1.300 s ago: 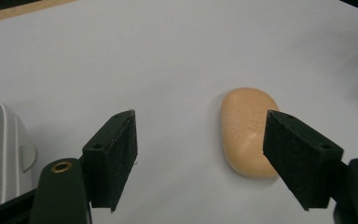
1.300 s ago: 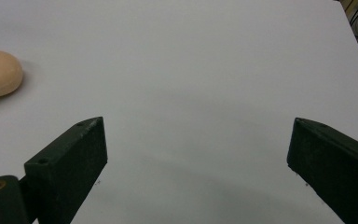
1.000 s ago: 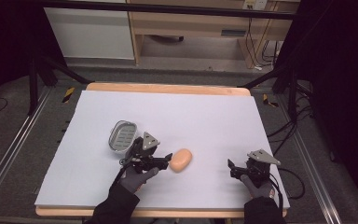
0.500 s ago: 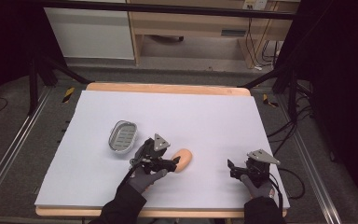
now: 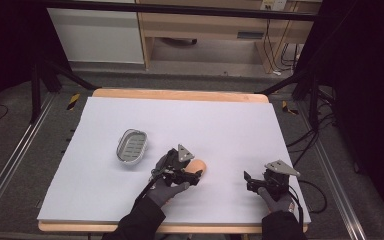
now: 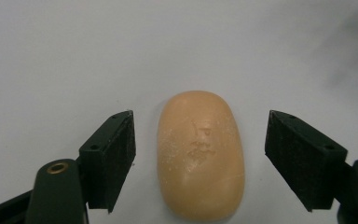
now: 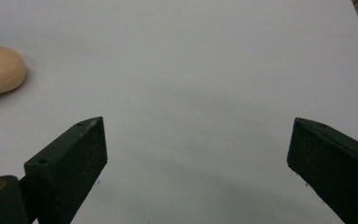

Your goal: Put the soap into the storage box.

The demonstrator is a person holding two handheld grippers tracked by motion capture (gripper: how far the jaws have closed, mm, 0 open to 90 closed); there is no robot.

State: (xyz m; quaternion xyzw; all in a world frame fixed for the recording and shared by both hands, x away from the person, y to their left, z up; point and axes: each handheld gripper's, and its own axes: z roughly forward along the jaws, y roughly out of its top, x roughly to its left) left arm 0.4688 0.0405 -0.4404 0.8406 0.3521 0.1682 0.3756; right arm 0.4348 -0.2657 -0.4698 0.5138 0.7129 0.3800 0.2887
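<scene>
The left gripper (image 6: 200,158) is lined up for a grasp: its jaws stand spread on either side of the soap (image 6: 200,156), one at 9 o'clock of the bar and one at 3 o'clock, with a gap showing on both sides, so nothing is pinched yet. In the high view the soap (image 5: 198,165) lies on the sheet (image 5: 230,120) near the front middle, half hidden under the left gripper (image 5: 190,176). The dish (image 5: 131,147) sits at about 10 o'clock from the bar, near but apart.

The step in hand looks like picking up the soap, likely to carry it to the dish. The next move calls for closing the jaws squarely across the bar's short width, then lifting without letting it slip.

The right gripper (image 5: 252,181) rests on the sheet at 3 o'clock of the soap, well apart; in its own view its jaws are spread wide over bare sheet (image 7: 205,84), with the soap (image 7: 0,70) at 10 o'clock.

The soap is a smooth, rounded oval, tan-orange, with a faint pressed mark and pale dusty specks on top; it may be slick. The dish is a shiny metal oval with a slotted floor. The sheet is matt white, and the jaw faces look like black foam
</scene>
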